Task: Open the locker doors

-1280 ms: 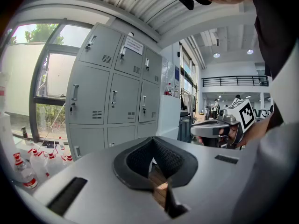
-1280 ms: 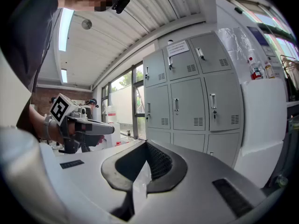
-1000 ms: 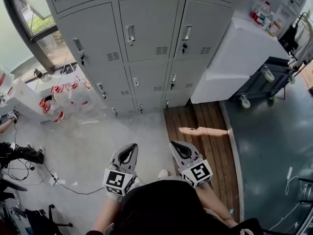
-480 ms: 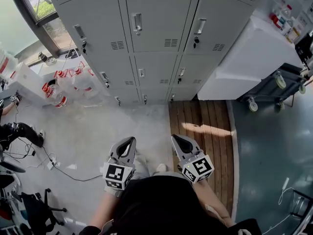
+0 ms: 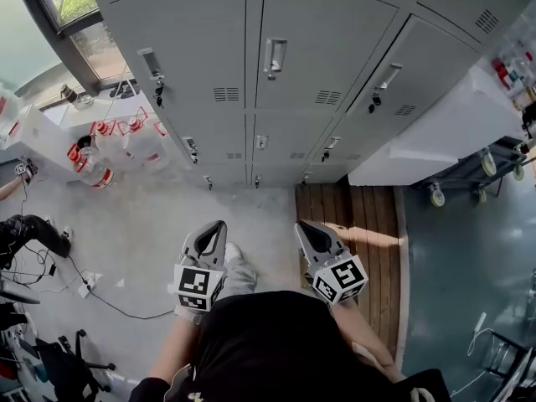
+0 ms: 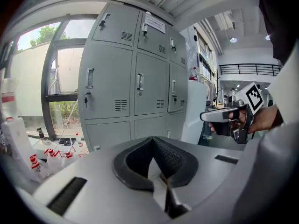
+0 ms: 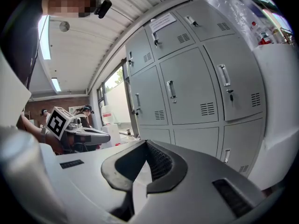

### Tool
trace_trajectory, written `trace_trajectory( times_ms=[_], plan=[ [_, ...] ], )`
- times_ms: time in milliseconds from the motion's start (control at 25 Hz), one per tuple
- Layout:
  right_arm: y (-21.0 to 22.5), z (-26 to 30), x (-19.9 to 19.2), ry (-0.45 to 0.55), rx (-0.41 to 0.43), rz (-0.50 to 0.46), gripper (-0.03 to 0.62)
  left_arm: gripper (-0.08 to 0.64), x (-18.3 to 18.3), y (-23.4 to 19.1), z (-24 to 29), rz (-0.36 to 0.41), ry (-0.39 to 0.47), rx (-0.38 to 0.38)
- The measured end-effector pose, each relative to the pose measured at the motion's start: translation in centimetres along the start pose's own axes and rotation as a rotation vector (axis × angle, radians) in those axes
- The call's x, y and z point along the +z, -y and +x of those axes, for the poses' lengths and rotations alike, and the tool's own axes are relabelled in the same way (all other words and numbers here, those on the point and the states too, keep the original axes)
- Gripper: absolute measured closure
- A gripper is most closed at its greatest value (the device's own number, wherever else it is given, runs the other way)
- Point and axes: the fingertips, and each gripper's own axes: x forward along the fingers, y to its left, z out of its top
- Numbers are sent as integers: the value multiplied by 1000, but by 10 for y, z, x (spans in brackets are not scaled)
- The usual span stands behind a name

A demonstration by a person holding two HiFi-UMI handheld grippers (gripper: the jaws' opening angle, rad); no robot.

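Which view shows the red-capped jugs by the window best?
Head view: the whole cluster of red-capped jugs shows from above, beside the lockers. The left gripper view catches only a few at its lower left edge, small and distorted. The right gripper view shows none that I can make out.

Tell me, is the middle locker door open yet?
Shut. The middle door lies flush with the left door, with no gap along its edges and no inside showing.
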Motion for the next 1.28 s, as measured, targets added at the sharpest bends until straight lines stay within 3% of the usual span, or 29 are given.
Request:
trace_trajectory(
  times_ms=[360,600,880,1280],
  plan=[
    [-15,129,17,-65,28,-25,566,543,-7,-125,33,-27,-21,34],
    [-27,184,25,-117,61,-52,566,543,-29,-182,43,-62,-58,115],
    [-22,234,31,-178,112,-89,566,541,-49,-230,61,-109,-64,256],
    [33,261,36,-211,109,-35,566,541,-90,-259,130,-160,-98,368]
  ],
)
